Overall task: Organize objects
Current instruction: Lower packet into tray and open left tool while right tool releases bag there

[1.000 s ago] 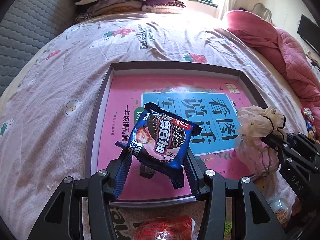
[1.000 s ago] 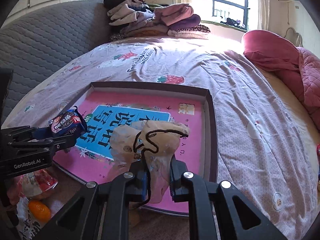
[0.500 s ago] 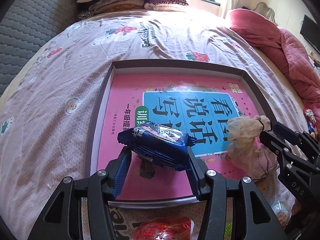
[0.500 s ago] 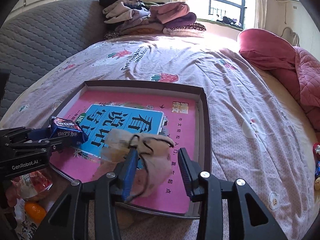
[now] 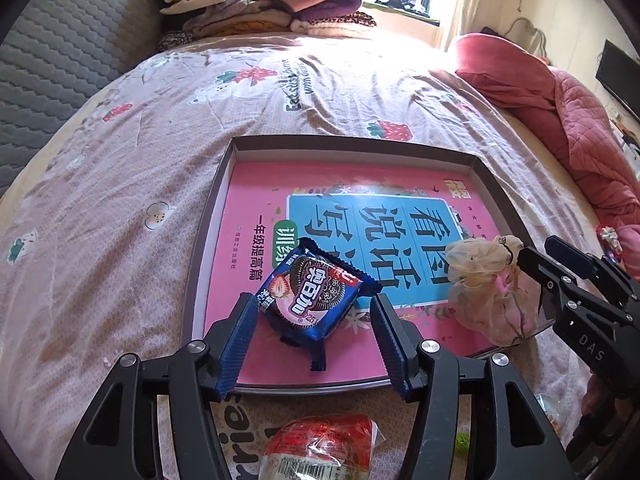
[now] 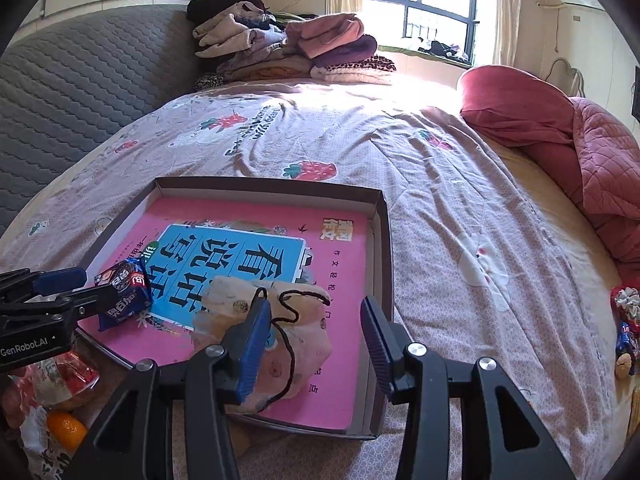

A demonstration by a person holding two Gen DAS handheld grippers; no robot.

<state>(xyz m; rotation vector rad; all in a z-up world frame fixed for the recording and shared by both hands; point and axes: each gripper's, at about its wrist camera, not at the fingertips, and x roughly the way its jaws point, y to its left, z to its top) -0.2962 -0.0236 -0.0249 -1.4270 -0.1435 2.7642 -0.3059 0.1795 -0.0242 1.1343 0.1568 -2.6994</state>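
A shallow box tray (image 5: pixel 208 216) (image 6: pixel 384 240) with a pink book cover as its floor lies on the bed. A blue Oreo cookie packet (image 5: pixel 316 296) (image 6: pixel 124 286) lies in the tray's near left corner. My left gripper (image 5: pixel 314 340) is open, its fingers either side of the packet and not gripping it. A beige drawstring pouch (image 6: pixel 276 328) (image 5: pixel 488 284) sits in the tray's near right part. My right gripper (image 6: pixel 314 344) is open around the pouch; its left finger touches the pouch.
A red-wrapped snack (image 5: pixel 324 444) and an orange (image 6: pixel 66 428) lie near me, in front of the tray. Folded clothes (image 6: pixel 288 48) are stacked at the far end of the bed. A pink quilt (image 6: pixel 580 152) lies at the right. Small items (image 6: pixel 624 328) sit at the bed's right edge.
Both grippers opened. The Oreo packet dropped from the left gripper onto the tray floor, and the pouch was let go and settled in the tray.
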